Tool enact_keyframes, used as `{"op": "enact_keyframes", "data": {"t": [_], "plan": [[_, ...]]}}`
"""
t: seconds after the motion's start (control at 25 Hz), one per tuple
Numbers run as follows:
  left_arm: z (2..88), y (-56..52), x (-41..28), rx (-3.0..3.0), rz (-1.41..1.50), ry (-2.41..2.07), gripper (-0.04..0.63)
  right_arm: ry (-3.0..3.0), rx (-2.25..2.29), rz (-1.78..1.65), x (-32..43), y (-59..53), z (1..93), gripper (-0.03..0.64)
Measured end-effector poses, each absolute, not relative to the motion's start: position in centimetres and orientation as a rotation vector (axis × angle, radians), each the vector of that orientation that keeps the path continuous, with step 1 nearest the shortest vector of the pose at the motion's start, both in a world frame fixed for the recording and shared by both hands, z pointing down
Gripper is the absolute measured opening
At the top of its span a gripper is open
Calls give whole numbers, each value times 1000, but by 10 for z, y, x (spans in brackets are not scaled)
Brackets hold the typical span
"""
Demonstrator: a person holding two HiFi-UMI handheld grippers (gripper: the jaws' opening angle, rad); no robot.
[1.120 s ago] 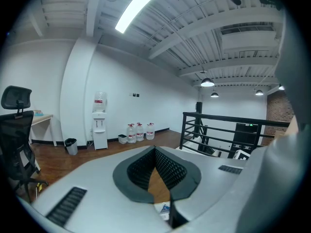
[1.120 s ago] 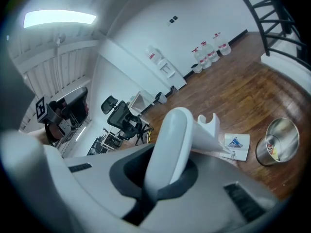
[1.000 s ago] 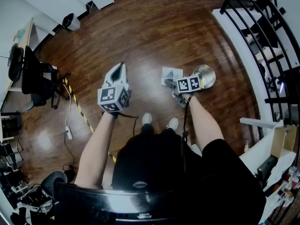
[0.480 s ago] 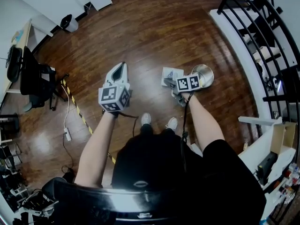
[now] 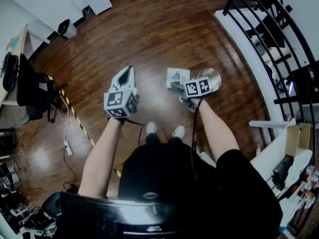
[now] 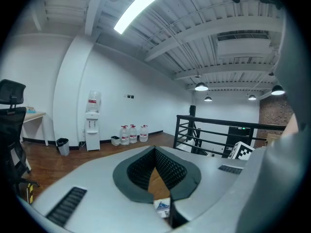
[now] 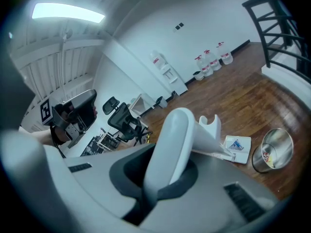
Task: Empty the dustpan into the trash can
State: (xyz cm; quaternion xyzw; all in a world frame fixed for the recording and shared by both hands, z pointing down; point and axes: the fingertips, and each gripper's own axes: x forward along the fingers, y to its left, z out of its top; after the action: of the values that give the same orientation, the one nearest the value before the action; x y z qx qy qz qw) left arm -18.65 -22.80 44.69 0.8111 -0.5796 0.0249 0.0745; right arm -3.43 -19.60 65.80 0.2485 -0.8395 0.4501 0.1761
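My right gripper (image 5: 184, 90) is shut on the white handle (image 7: 170, 140) of the dustpan. The dustpan's square pan (image 5: 177, 77) hangs low over the wooden floor, with a blue-printed scrap (image 7: 236, 144) lying in it. Just right of the pan stands the open silver trash can (image 5: 210, 78), also seen in the right gripper view (image 7: 275, 150) with some litter inside. My left gripper (image 5: 126, 74) is held out level to the left of the pan, shut with nothing in it. Below its closed jaws (image 6: 155, 152) a corner of the pan (image 6: 163, 207) shows.
A black stair railing (image 5: 269, 29) curves along the right. An office chair (image 5: 35, 86) and desk stand at the left, with a striped tape line and a cable (image 5: 75, 118) on the floor. A small black bin (image 5: 65, 28) and a water cooler (image 6: 92, 123) stand by the far wall.
My right gripper has lifted the dustpan slightly, and the pan sits a little higher and further left in the head view. The left gripper has stayed put.
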Motion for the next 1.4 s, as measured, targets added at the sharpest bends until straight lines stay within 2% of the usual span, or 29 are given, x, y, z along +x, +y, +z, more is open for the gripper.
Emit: {"op": "enact_keyframes", "data": {"t": [0.8, 1.4], "plan": [[449, -253, -124, 2569, 7, -1473, 5, -2480, 824, 1223, -38, -202, 548, 6], [496, -285, -38, 2538, 171, -1162, 5, -2518, 948, 1082, -8, -201, 485, 6]]}}
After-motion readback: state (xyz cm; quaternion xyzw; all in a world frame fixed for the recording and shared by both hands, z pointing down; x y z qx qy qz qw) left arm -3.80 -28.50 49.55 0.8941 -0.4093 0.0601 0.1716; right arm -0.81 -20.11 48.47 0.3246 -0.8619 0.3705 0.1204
